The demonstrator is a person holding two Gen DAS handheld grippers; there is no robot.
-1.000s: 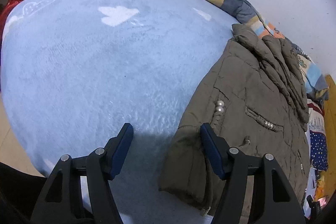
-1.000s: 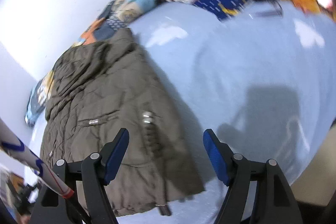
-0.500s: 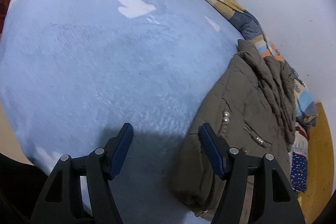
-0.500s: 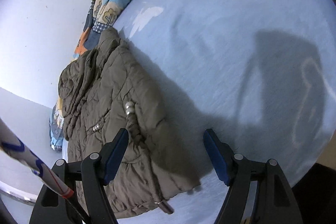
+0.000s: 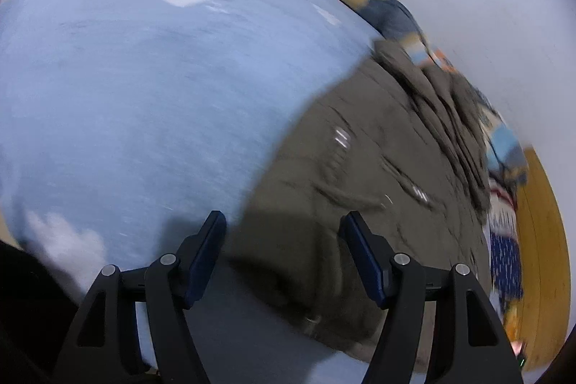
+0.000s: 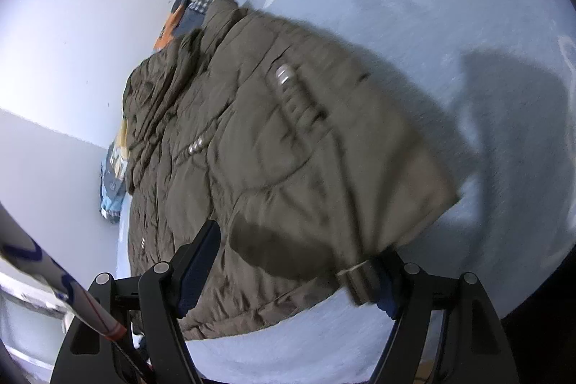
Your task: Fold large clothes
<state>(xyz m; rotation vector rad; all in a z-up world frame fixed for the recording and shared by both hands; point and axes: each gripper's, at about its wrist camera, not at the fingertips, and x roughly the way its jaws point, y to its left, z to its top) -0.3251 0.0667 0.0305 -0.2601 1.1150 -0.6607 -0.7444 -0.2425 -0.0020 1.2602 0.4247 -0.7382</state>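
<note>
On the bed with its light blue cover lies the big brown coat, close to the wall. Both tongs come at its near hem. Left tongs stand wide over one corner, not pinching. Right tongs stand wide too, with the hem between them. I think the grab comes next: both must close on the hem.

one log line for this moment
stage: approach | jacket: flat on bed | left gripper: open over hem | right gripper: open around hem corner
</note>
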